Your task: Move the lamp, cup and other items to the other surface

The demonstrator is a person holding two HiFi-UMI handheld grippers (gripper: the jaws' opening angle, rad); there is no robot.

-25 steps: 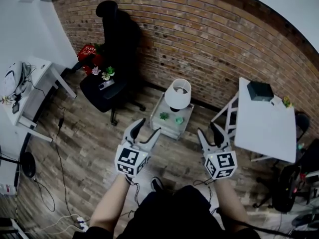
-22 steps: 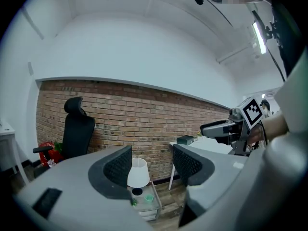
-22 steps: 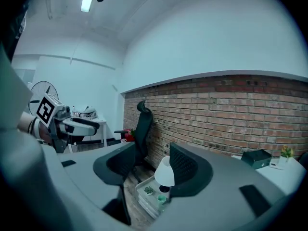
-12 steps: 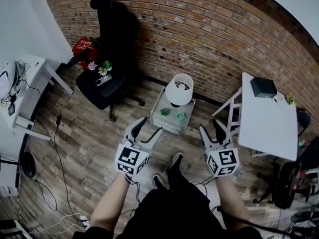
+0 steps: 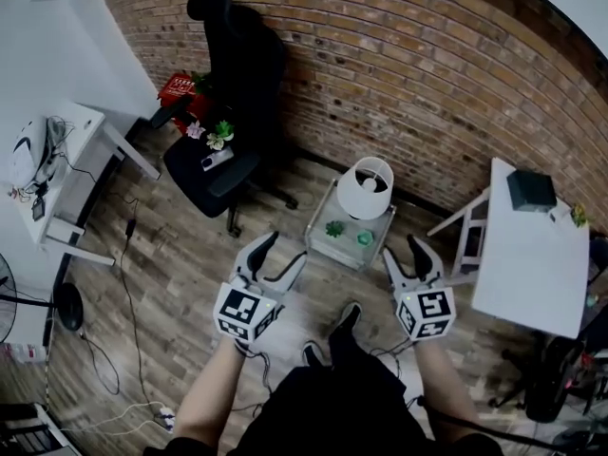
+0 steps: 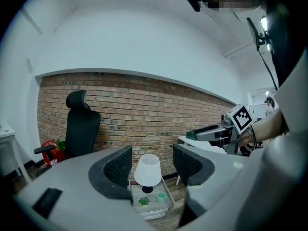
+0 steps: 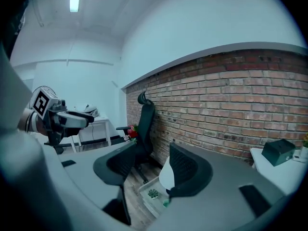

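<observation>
- Held the left gripper [image 5: 286,248] at lower centre-left of the head view, jaws spread wide, nothing between the pads.
- Caught the distant lamp [image 5: 366,186] in the gap between those jaws in the left gripper view, far beyond them and untouched.
- Held the right gripper [image 5: 403,251] at lower centre-right, jaws likewise apart and empty, aimed up the frame toward the low table [image 5: 323,215].
- Found the lamp, white-shaded on a dark base, standing upright at the far end of the low table, just right of centre, near the brick wall [image 5: 427,74].
- Found a small green cup [image 5: 365,238] and a green ornament [image 5: 334,228] shaped like a plant on the near part of the same table, in front of the lamp, close together but apart.
- Held both grippers short of the table, touching none of the three items.
- Saw a black office chair [image 5: 237,74] at upper left against the wall, with flowers [image 5: 217,136] and a small flat object [image 5: 211,160] on its seat and a red item [image 5: 180,88] beside it.
- Saw a white desk [image 5: 532,264] at the right edge bearing a dark box [image 5: 530,190] at its far end.
- Saw a second white desk [image 5: 100,126] at the left edge with cables on it.
- Noted a dark shoe [image 5: 345,317] on the wood floor [image 5: 171,274] at lower centre, between the two grippers.
</observation>
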